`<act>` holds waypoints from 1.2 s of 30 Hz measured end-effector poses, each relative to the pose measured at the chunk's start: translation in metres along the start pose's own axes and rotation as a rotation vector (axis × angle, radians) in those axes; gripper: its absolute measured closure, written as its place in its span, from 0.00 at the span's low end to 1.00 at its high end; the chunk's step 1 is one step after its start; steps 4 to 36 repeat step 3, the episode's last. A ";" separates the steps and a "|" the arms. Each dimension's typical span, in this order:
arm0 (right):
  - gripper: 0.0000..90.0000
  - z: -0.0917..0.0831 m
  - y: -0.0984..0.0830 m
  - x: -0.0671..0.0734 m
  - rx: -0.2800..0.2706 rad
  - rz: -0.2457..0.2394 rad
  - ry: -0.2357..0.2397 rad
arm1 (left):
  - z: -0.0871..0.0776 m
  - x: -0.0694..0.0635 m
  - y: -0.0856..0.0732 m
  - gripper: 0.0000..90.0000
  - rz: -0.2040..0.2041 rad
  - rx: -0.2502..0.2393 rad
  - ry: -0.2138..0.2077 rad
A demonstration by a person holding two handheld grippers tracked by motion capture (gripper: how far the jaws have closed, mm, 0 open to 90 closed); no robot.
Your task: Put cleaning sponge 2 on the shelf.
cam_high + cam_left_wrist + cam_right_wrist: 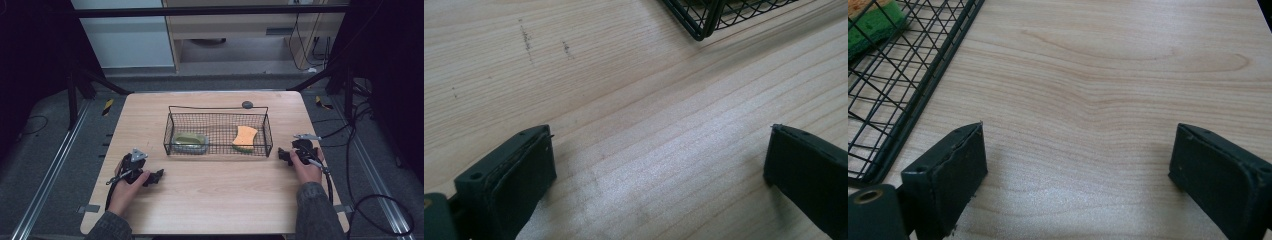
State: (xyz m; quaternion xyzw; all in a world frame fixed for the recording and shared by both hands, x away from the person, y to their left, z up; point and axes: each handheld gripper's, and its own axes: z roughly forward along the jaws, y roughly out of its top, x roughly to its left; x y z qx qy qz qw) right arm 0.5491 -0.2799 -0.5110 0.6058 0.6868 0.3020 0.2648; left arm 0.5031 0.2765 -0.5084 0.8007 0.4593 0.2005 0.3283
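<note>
My right gripper [286, 155], fingers spread and empty, rests just beside the right end of the black wire basket [218, 149] holding the orange-and-green sponge [245, 138], nearer it than my left gripper [156, 176], also spread and empty on the counter [215, 195].

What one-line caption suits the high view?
Two open tools rest beside a black wire basket holding sponges.

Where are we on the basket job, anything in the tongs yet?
Done: the orange sponge and green dish both lie inside the wire basket. In hand: nothing; the left tongs and right tongs rest open on the table, either side of the basket. Nothing left outside it to load.
</note>
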 end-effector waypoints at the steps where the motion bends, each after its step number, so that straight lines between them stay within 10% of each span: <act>1: 0.09 0.000 0.000 0.001 -0.001 0.008 -0.005 | 0.000 0.000 0.000 0.00 0.003 0.000 0.000; 36: 0.08 -0.001 -0.001 0.002 0.003 0.019 -0.017 | 0.000 0.000 0.000 0.00 0.001 0.000 -0.001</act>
